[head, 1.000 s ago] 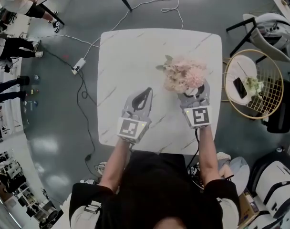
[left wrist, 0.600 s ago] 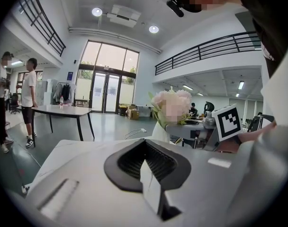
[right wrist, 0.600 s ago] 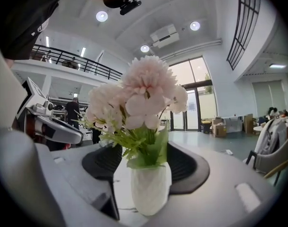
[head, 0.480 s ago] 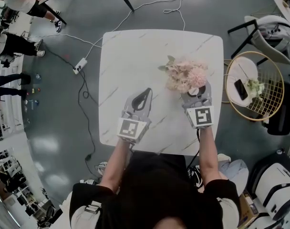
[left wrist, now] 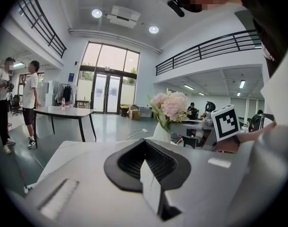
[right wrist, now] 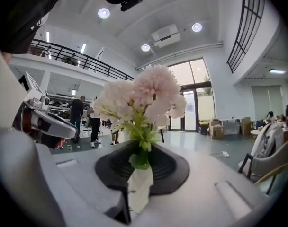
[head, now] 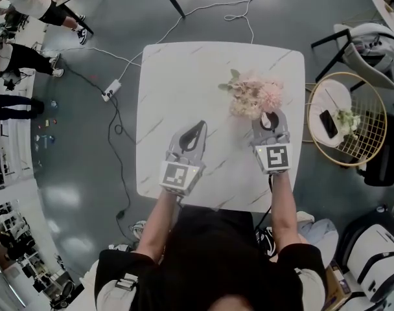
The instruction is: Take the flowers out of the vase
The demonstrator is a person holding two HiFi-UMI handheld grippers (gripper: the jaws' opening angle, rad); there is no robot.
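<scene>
A bunch of pale pink flowers (head: 254,96) stands in a small white vase on the right half of the white marble table (head: 184,76). My right gripper (head: 269,119) reaches in from the near side just under the blooms. In the right gripper view its jaws are closing tight on the white vase (right wrist: 138,186), with green stems and the flowers (right wrist: 141,96) rising above them. My left gripper (head: 196,129) rests near the table's middle, shut and with nothing in it. From the left gripper (left wrist: 145,143) view the flowers (left wrist: 168,104) and vase (left wrist: 162,133) stand ahead to the right.
A round wire side table (head: 372,118) with a phone and a small plant stands right of the table, with chairs (head: 372,37) behind it. A power strip (head: 107,89) and cables lie on the floor at left. People stand at the far left.
The right gripper's jaws have narrowed from wide open to tight around the vase below the flowers. Both hands have stayed in place.
</scene>
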